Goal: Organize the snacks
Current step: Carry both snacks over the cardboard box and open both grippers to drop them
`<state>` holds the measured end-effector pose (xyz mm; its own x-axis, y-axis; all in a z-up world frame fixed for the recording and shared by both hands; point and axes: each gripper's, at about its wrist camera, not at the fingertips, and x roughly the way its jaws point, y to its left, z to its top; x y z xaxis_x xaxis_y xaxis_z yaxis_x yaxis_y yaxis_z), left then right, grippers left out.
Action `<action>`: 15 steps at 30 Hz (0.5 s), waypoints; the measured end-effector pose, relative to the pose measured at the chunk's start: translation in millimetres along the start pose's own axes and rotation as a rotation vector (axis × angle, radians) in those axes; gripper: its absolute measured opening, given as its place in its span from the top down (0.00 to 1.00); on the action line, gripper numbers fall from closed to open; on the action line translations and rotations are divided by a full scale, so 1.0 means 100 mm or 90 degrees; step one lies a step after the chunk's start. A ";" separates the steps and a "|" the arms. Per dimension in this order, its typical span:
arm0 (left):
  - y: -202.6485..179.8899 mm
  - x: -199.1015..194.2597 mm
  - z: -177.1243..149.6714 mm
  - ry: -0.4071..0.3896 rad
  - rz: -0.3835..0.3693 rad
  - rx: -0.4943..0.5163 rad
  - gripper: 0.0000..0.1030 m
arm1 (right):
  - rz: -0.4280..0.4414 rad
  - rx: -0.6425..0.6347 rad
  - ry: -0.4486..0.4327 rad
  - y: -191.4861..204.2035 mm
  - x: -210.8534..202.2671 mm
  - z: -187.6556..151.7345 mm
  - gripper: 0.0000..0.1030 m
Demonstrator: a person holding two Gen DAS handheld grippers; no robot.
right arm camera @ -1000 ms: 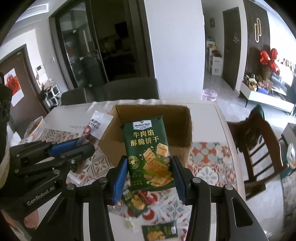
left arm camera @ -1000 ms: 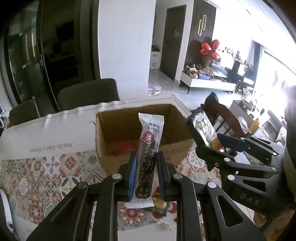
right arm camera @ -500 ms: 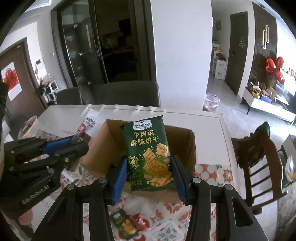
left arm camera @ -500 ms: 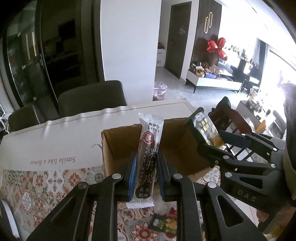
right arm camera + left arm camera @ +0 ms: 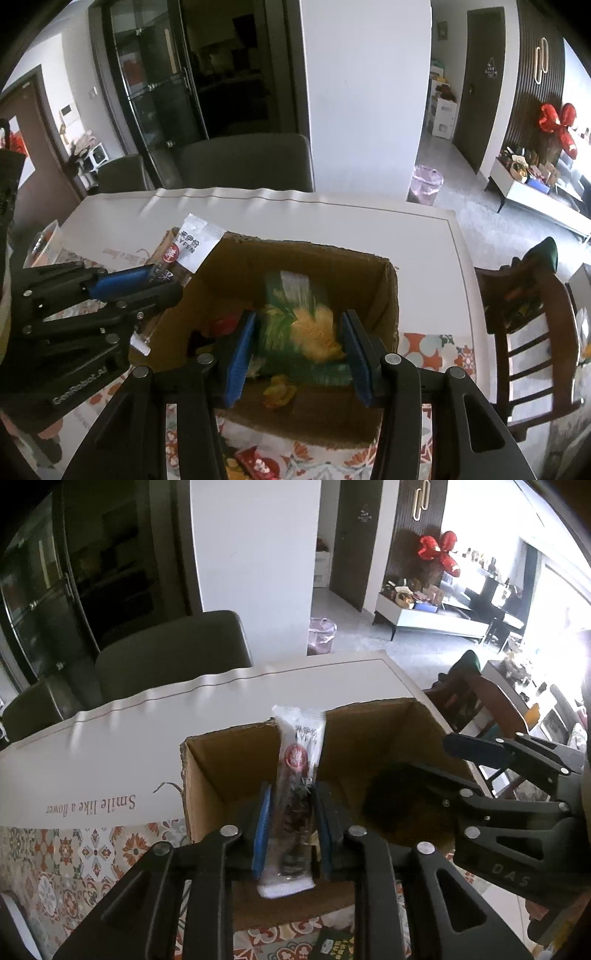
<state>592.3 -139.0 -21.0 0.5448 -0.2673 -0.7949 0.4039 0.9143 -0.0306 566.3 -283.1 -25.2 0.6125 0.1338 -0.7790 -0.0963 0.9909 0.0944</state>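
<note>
An open cardboard box (image 5: 207,775) stands on the table, and both grippers hang over it. My left gripper (image 5: 291,830) has its jaws opening; the long white and brown snack bar (image 5: 295,760) stands upright between them, blurred as it slips. From the right wrist view that bar (image 5: 199,243) sticks out of the left gripper (image 5: 162,284) above the box's left rim (image 5: 391,295). My right gripper (image 5: 297,347) is open. The green cracker pack (image 5: 295,325) is a blur dropping between its pads into the box, and it shows as a dark smear (image 5: 402,801) below the right gripper (image 5: 432,764).
A patterned cloth (image 5: 74,856) covers the near table, with loose snack packets (image 5: 258,461) on it in front of the box. Grey chairs (image 5: 247,162) stand behind the table, and a wooden chair (image 5: 528,314) stands to the right. Other snacks lie inside the box.
Both grippers moved forward and down until they are over the box. The green pack has slid down out of the right jaws. The left jaws have widened slightly around the bar.
</note>
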 end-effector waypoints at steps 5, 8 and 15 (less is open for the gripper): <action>-0.02 -0.10 -0.02 -0.023 0.014 0.012 0.52 | 0.000 0.038 0.002 -0.11 0.00 -0.05 0.40; -0.01 -0.20 -0.07 -0.025 0.024 0.003 0.49 | -0.019 0.051 -0.012 -0.12 -0.10 -0.10 0.40; -0.03 -0.46 -0.27 -0.008 0.020 -0.040 0.46 | -0.040 0.041 -0.044 -0.06 -0.41 -0.23 0.40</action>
<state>546.5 -121.1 -0.9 0.5657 -0.2422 -0.7882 0.3395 0.9395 -0.0450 524.0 -295.1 -7.8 0.6682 0.0701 -0.7407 -0.0072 0.9961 0.0878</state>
